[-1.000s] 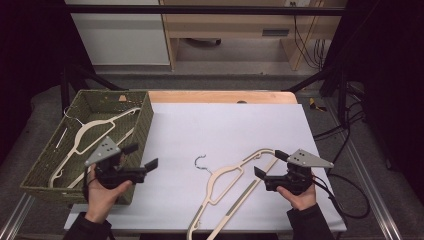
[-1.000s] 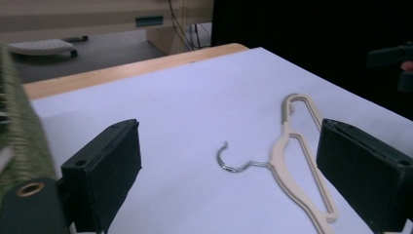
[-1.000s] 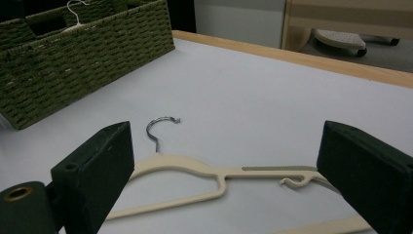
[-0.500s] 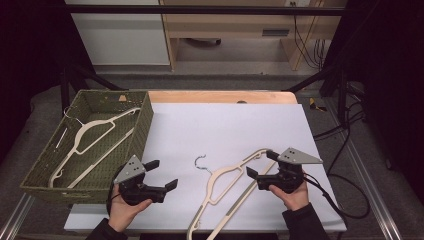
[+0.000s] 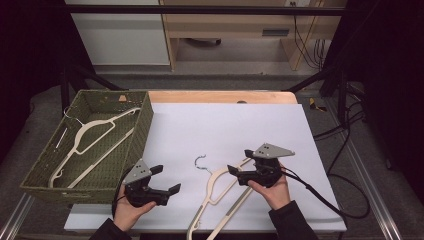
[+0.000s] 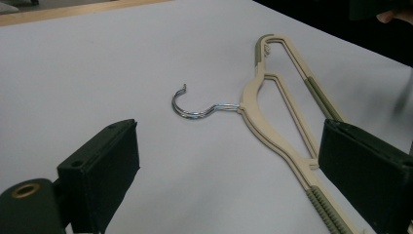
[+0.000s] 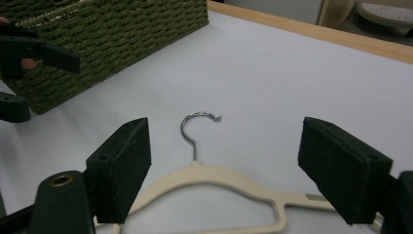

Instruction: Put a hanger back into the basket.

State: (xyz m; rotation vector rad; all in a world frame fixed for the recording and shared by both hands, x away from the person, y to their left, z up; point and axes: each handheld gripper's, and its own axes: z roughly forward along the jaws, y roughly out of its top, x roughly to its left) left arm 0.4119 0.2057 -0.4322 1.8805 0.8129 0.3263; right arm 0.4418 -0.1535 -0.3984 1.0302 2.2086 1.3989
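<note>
A cream plastic hanger [image 5: 218, 186] with a metal hook [image 5: 200, 162] lies flat on the white table top [image 5: 225, 125]. My right gripper [image 5: 240, 161] hovers over its upper arm and points left toward the hook. Its jaws have just been closing but still stand wide apart. In the right gripper view the hanger's neck [image 7: 214, 175] lies low between them, untouched, with the hook [image 7: 192, 122] ahead. My left gripper [image 5: 166, 179] is open left of the hanger with nothing in it. In the left gripper view the hook [image 6: 195, 109] and the hanger [image 6: 253, 97] lie ahead of its jaws.
A green woven basket [image 5: 142, 130] stands at the left edge of the table with another cream hanger [image 5: 90, 135] inside. The basket's wall [image 7: 122, 29] is close to my left hand. A wooden strip [image 5: 220, 96] runs along the far edge. A cable [image 5: 320, 195] trails from the right gripper.
My left gripper has come down and moved right, from the basket's front toward the hanger. My right gripper has slid left along the hanger toward its hook.
</note>
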